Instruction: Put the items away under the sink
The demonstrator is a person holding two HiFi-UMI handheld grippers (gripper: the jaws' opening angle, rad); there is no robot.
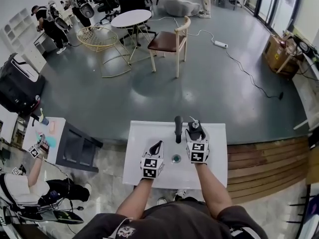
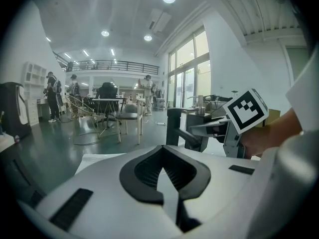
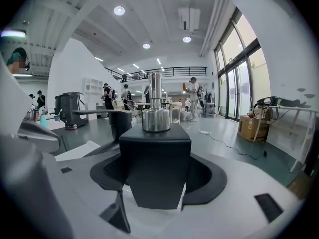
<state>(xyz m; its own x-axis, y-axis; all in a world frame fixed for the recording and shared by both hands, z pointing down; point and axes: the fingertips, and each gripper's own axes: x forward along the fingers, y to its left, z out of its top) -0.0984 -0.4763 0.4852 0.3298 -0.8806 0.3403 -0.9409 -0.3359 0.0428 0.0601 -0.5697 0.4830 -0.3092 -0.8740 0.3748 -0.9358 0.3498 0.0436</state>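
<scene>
I stand at a small white table (image 1: 140, 139). My right gripper (image 1: 195, 126) is shut on a black square-bodied item with a shiny steel cylinder on top (image 3: 155, 148); the item fills the space between the jaws (image 3: 155, 133). Just left of it a black upright item with a side arm (image 1: 178, 128) stands on the table, also seen in the left gripper view (image 2: 174, 126). My left gripper (image 1: 156, 147) hovers over the table's near left part, its pads (image 2: 144, 171) close together with nothing between them. A small round teal-centred thing (image 1: 176, 159) lies between the grippers.
A dark cabinet (image 1: 75, 147) stands left of the table, with a seated person (image 1: 30, 188) beside it. A wooden floor strip (image 1: 264, 164) runs to the right. Farther off are a wooden chair (image 1: 169, 41), a round table (image 1: 131, 19) and a power cable (image 1: 244, 73).
</scene>
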